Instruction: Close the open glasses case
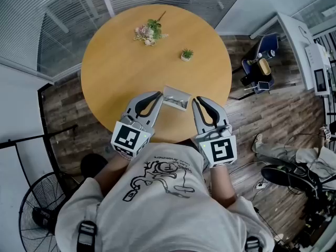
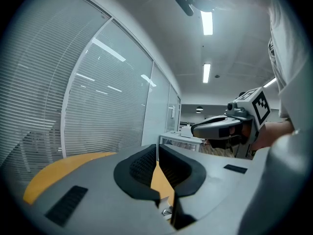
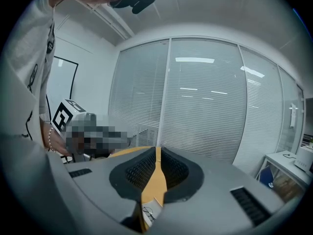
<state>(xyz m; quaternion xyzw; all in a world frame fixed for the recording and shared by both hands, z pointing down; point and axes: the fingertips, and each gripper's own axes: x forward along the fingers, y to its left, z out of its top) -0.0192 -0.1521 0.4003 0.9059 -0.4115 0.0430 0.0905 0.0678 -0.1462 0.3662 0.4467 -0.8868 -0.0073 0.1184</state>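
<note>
The open glasses case (image 1: 176,97), silvery grey, lies near the front edge of the round yellow table (image 1: 121,62). My left gripper (image 1: 158,94) sits just left of the case and my right gripper (image 1: 195,100) just right of it, both tips close to its ends. Each is shut with nothing between its fingers. In the left gripper view the jaws (image 2: 157,147) meet at their tips, and a bit of the case (image 2: 167,211) shows low in the gap. The right gripper view shows the same closed tips (image 3: 157,149) and the case with glasses (image 3: 149,211) below them.
Dried flowers (image 1: 149,33) and a small potted plant (image 1: 187,54) stand at the table's far side. A fan (image 1: 37,203) stands on the floor at lower left. A blue chair with items (image 1: 260,64) is at the right. Blinds behind glass walls line the far side.
</note>
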